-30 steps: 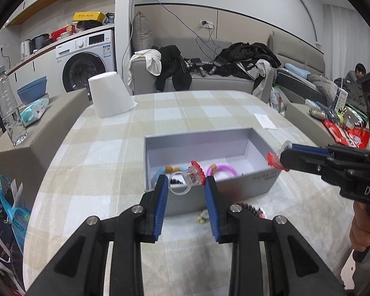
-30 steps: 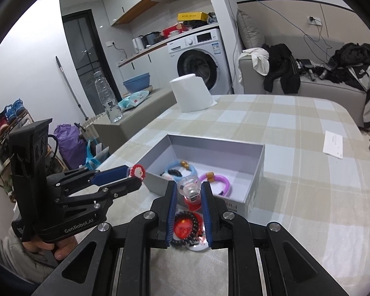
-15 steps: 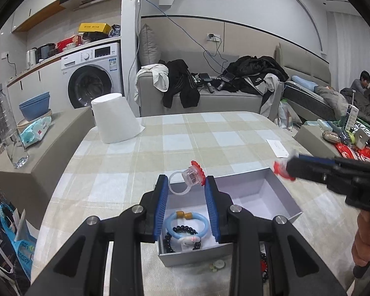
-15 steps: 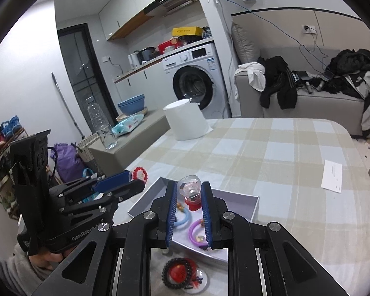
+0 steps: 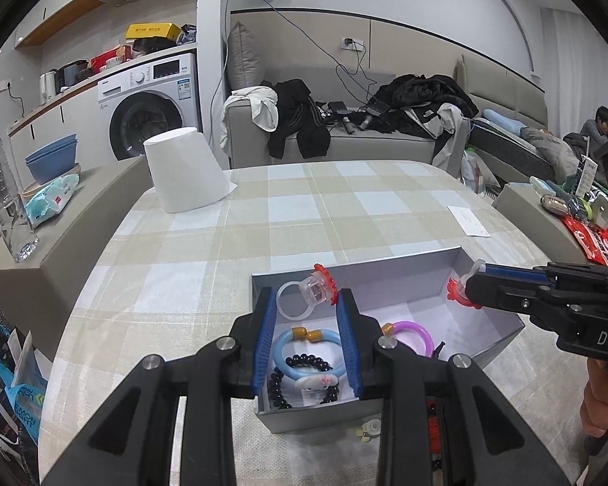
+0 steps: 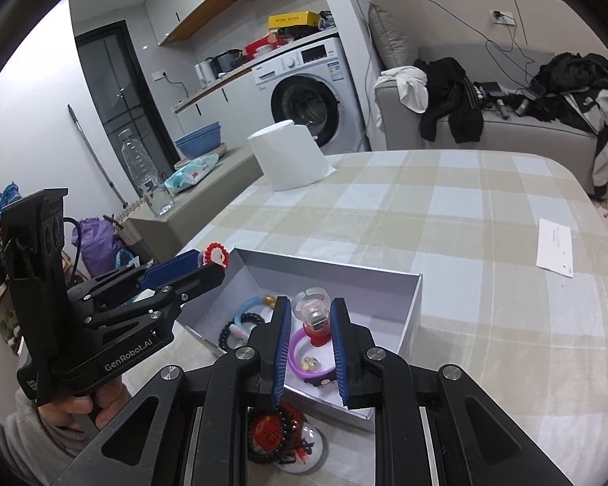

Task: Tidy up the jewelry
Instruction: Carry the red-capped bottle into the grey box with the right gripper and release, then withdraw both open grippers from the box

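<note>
Two claws: I held both level over the grey box (image 5: 385,279), fingers pointing forward.
Box: it sat open on the checked table (image 5: 304,202), a blue bracelet (image 5: 304,348) and a purple bracelet (image 5: 409,332) inside.
Left claw (image 5: 306,312): I gripped a clear toy ring (image 5: 304,295) with a red top.
Right claw (image 6: 311,332): I pinched a second ring (image 6: 314,316) above the box.

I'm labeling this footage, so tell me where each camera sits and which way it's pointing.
Left wrist: on the left gripper, looking along its fingers over the grey box toward the sofa; it grips a clear toy ring, and the right gripper enters from the right.
Right wrist: on the right gripper, facing the washing machine; the left gripper shows at left.
Shared: box, checked table, both grippers.
</note>
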Tool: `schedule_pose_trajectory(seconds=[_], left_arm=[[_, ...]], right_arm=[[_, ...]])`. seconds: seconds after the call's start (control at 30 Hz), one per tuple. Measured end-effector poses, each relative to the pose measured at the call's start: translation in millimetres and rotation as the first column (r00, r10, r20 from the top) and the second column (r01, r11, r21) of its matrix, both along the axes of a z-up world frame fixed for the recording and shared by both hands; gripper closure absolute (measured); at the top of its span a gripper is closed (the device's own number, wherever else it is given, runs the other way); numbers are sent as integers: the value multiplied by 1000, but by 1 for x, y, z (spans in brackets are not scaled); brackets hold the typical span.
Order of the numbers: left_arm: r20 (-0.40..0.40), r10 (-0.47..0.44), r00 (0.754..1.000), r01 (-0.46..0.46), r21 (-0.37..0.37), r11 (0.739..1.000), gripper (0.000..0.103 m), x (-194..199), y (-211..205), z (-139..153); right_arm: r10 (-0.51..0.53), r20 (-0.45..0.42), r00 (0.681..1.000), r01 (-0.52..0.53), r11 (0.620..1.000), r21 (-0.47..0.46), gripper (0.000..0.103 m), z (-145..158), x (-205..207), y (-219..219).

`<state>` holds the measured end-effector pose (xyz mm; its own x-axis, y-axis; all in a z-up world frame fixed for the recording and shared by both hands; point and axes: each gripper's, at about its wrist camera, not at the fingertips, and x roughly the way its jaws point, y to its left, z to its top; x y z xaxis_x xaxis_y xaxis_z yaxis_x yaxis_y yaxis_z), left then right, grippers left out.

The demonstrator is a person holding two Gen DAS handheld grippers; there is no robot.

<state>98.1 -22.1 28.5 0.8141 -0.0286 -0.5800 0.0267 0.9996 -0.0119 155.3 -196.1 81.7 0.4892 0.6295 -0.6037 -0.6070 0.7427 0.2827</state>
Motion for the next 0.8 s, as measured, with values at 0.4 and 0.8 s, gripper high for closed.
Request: schedule_pose_trajectory(seconds=[0.4, 0.8], left_arm=[[-34, -6, 999, 7, 21, 1000, 77, 3, -6, -7], [-40, -51, 998, 50, -20, 999, 3, -26, -3, 1]], right_arm=[[-8, -20, 1000, 8, 1000, 1, 82, -5, 3, 0], [3, 32, 999, -3, 1000, -15, 0, 9, -19, -10]])
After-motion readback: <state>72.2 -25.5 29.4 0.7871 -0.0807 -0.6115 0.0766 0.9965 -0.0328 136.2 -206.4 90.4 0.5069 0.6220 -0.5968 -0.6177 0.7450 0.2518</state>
